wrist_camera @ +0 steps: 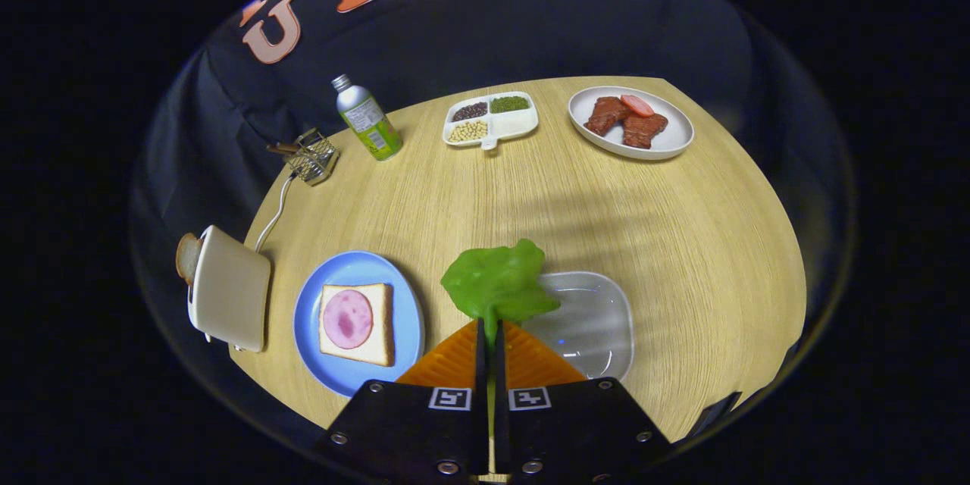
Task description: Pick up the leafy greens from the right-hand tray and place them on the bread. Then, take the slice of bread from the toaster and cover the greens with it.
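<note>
My gripper [489,333]: fingers pinched on one glossy, crinkled green plastic lettuce leaf [496,280], raised between the trays.
Right tray: one clear glass dish [599,318].
Bread: one square slice [356,323] with round ham, on blue plate [333,280].
Toaster: one smooth cream box [229,289], one slice [187,258] protruding.

The gripper [489,333] is pinching the stem of the leafy greens [496,284] between both fingers, near the lower centre of the frame, holding them above the left edge of a clear glass tray [599,322]. At lower left, a blue plate [405,318] is carrying a bread slice [379,345] topped with ham [348,319]. Further left, a toaster [231,289] is holding another bread slice [186,258]. On the wooden worktop [530,197], towards the top, are sitting a bottle [367,118], a divided dish of beans [491,120] and a plate of meat [671,138].
</note>
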`<state>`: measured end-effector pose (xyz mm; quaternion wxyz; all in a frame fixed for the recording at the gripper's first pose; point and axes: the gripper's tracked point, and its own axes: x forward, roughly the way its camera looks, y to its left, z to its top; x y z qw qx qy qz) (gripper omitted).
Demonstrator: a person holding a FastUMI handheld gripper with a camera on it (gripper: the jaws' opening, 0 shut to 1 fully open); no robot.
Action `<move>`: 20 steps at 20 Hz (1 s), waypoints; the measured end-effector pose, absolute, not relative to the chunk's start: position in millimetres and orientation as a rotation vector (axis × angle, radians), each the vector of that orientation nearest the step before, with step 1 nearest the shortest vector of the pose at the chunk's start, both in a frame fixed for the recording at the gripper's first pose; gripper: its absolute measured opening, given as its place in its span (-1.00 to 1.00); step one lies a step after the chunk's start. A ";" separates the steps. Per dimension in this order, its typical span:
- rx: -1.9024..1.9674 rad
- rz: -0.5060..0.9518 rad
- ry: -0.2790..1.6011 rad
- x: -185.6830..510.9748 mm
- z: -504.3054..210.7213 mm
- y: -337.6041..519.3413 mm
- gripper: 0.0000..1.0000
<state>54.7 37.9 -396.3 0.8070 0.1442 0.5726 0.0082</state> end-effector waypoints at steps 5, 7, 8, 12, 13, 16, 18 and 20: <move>0.309 0.102 1.206 58.7 -378.8 69.9 -0.92; 0.301 0.140 1.201 59.2 -371.9 84.2 -0.93; 0.296 0.158 1.198 58.9 -369.7 91.2 -0.92; 0.279 0.234 1.196 62.8 -365.0 121.0 -0.93; 0.277 0.252 1.193 61.6 -363.9 127.4 -0.93; 0.272 0.317 1.196 59.1 -359.1 156.7 -0.93; 0.269 0.357 1.198 57.6 -356.9 174.1 -0.93; 0.263 0.397 1.195 56.7 -355.9 189.3 -0.93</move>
